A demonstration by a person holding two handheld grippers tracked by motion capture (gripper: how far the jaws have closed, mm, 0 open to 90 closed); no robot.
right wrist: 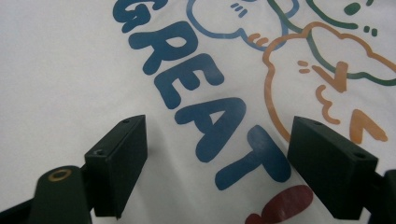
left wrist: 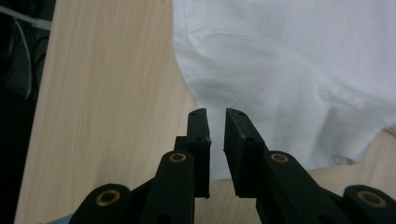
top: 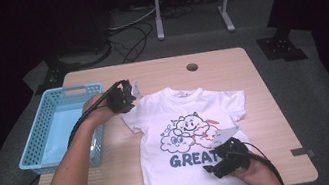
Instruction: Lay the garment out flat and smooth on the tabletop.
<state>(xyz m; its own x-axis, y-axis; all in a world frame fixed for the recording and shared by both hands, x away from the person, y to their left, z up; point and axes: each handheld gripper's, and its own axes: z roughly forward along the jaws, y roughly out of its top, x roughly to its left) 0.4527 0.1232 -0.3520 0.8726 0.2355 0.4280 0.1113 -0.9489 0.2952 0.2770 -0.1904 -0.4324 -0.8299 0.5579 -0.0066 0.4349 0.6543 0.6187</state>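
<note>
Shirt (top: 195,138) lies spread flat across the middle and lower middle of the high view, on the wooden table (top: 266,106), white, with cartoon clouds and the blue word "GREAT" printed on its front. Its collar points toward the far edge and its hem runs off the near edge. A blue basket (top: 42,143) sits at the left of the table, just beside the shirt's left sleeve.

The left tool (top: 125,96) hovers at the upper middle-left of the high view, by the shirt's left shoulder. In the left gripper view the left tool (left wrist: 215,122) has its jaws nearly together with only a narrow gap between them, gripping nothing, poised over the sleeve's edge where white cloth meets bare wood.

The right tool (top: 228,155) is at the lower right of the shirt, over the print. In the right gripper view the right tool (right wrist: 215,140) is spread wide, its jaws well apart on either side of the letters "EAT", holding nothing.
</note>
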